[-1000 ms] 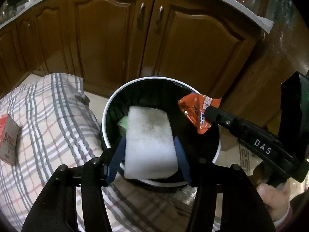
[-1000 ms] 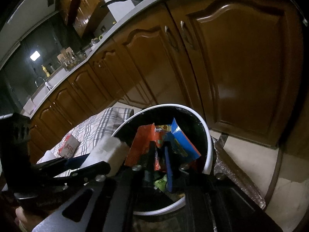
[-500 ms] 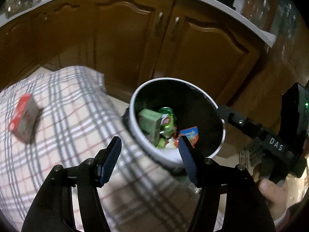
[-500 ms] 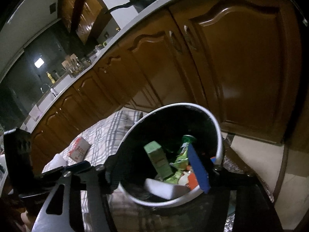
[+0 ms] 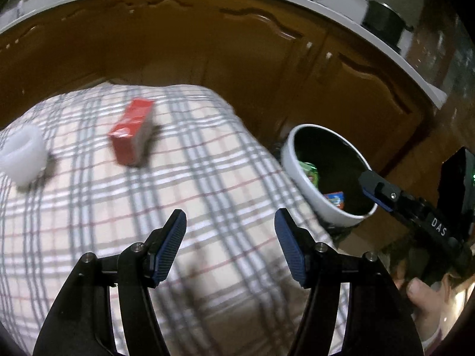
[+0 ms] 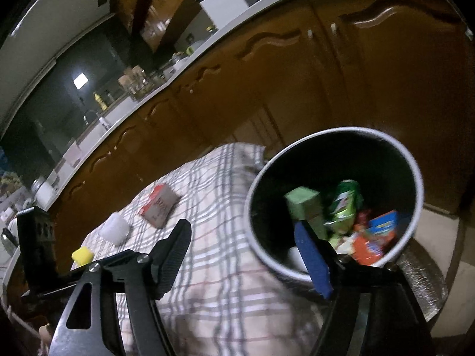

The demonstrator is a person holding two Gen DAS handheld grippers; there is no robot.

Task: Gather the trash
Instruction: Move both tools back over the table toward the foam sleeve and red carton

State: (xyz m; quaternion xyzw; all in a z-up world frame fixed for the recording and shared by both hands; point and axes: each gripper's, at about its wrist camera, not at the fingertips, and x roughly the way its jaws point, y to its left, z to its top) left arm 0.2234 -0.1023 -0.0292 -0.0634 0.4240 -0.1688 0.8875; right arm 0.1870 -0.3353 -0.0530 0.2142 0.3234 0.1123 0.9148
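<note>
Left wrist view: my left gripper [image 5: 230,231] hangs above the grey-and-red plaid tablecloth on the table [image 5: 207,184] with its jaws spread wide and nothing between them. The next piece of trash, a red rectangular cardboard carton [image 5: 132,132], lies on its side ahead and to the left, and a white squat plastic ring-shaped tub [image 5: 22,158] sits further left, partly cut by the frame edge. To take the carton well, I judge I should turn left, line the jaws across its narrow width, and come down low enough that the pads close on its flat sides (a corner pinch would likely let it swivel). The white round waste bin with a black inside [image 5: 299,175] stands off the table's right edge, and my right gripper [image 5: 375,188] reaches over its rim. This view is blurred, so I cannot read the carton's print.

Right wrist view: my right gripper [image 6: 242,250] is also wide open and empty, one jaw over the cloth and the other in front of the bin. Inside the bin lie a green box [image 6: 304,207], a green crinkled wrapper [image 6: 344,204] and orange and blue wrappers [image 6: 377,237]; whatever is underneath them is hidden. A small yellow object [image 6: 81,255] sits near the table's far end, too small to identify.
</note>
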